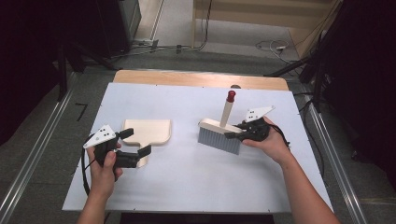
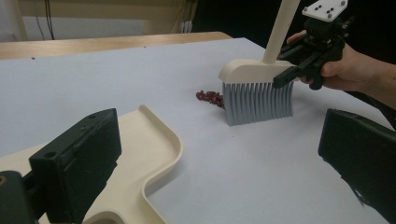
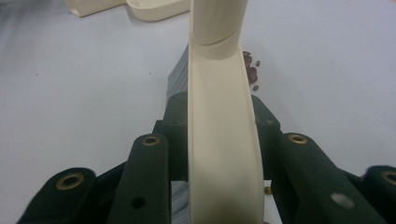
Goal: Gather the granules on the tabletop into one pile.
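A hand brush stands on its grey bristles [image 1: 218, 140] on the white table, its cream handle with a red tip [image 1: 230, 96] pointing up and away. My right gripper [image 1: 235, 130] is shut on the brush's cream head [image 3: 219, 140], one jaw on each side. A small heap of red beans [image 2: 210, 97] lies on the table just beside the bristles [image 2: 257, 100]; the beans [image 3: 250, 65] show past the brush head. A cream dustpan [image 1: 147, 130] lies flat to the left. My left gripper [image 1: 136, 142] is open, jaws wide apart by the dustpan's handle [image 2: 140, 158].
The white tabletop [image 1: 196, 177] has bare room in front of the brush and the dustpan. A wooden strip [image 1: 201, 78] runs along its far edge. Cables lie on the floor [image 1: 271, 45] beyond the table, and metal rails flank both sides.
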`<state>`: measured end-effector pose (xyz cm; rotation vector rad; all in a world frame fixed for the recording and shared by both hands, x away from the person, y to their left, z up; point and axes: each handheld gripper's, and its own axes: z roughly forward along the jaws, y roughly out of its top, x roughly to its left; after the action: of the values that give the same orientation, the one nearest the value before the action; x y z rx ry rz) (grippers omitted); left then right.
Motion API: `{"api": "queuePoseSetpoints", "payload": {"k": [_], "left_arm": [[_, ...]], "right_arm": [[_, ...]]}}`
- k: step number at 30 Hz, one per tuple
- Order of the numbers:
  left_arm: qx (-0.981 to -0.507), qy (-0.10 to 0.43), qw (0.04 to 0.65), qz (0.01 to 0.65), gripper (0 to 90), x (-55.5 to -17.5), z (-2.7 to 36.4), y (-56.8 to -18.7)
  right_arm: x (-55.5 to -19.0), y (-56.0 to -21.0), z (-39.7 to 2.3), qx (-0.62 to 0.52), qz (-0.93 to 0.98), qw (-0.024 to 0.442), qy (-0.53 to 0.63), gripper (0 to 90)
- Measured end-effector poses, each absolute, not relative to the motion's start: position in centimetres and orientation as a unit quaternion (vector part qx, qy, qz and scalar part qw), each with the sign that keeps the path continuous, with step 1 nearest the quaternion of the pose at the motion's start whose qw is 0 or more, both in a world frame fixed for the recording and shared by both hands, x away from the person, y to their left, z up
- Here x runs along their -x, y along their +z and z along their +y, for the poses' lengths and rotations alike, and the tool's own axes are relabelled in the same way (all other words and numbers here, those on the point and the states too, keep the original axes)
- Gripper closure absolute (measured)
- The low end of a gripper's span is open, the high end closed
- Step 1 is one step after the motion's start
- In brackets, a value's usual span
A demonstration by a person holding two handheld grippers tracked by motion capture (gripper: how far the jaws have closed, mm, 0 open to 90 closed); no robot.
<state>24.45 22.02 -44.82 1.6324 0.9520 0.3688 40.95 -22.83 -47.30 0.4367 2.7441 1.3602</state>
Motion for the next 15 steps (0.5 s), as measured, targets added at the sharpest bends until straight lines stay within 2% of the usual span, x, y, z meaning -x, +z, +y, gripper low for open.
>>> {"api": "queuePoseSetpoints", "payload": {"k": [15], "left_arm": [[-0.695, 0.157, 0.572, 0.407, 0.0, -24.45, 22.1, -44.83]], "right_arm": [[-41.81, -46.81, -22.34, -0.149, 0.888, 0.039, 0.433, 65.7]]}}
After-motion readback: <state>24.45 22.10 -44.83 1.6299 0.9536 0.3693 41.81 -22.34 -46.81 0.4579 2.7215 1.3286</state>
